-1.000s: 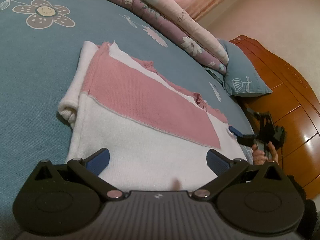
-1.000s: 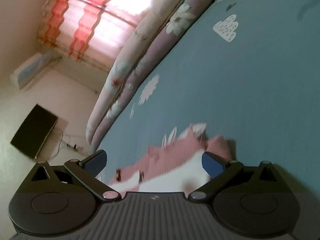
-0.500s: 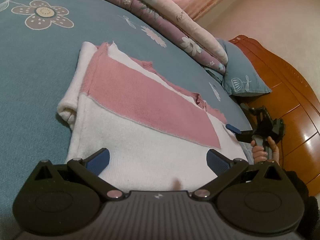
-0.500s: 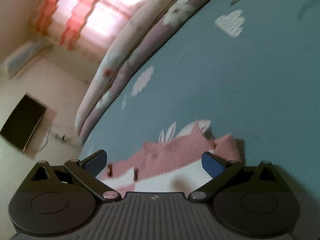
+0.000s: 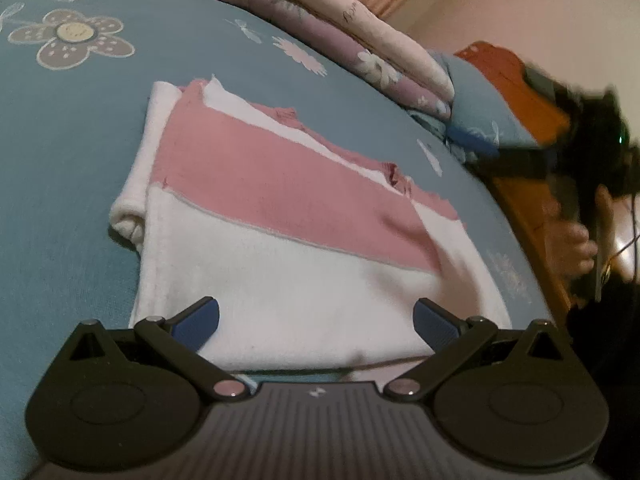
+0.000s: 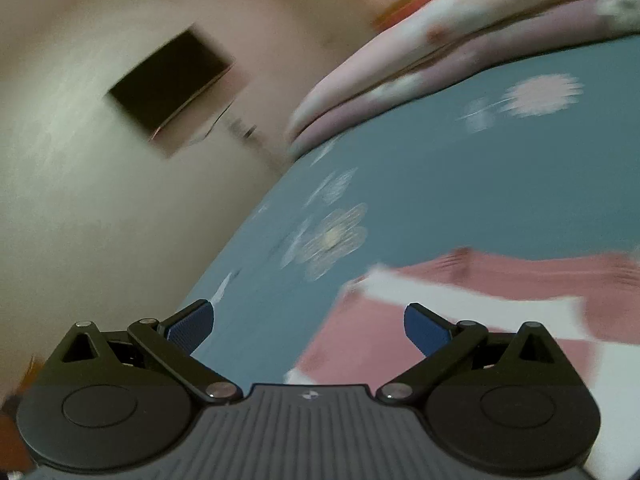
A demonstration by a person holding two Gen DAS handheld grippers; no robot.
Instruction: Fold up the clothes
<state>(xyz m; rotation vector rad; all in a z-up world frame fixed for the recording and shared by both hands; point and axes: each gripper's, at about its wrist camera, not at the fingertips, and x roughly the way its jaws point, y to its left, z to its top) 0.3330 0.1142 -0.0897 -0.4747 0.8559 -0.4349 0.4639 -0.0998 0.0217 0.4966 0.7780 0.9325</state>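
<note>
While spread wide over the near white edge, left gripper (image 5: pixel 316 320) grips nothing. Pink-and-white striped sweater (image 5: pixel 280 216) lying folded flat on the blue floral bedsheet (image 5: pixel 68 168), rolled quilt (image 5: pixel 360 36) behind. Right gripper (image 6: pixel 308 324) also gaping, empty, hovering off the sweater's corner, blurry. Hand (image 5: pixel 576 240) visible at far right.

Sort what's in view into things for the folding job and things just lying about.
For the job: pink and white garment; left tongs; right tongs, both open.

Lying about: rolled quilt; blue pillow; wooden bed frame; dark box on the floor.
</note>
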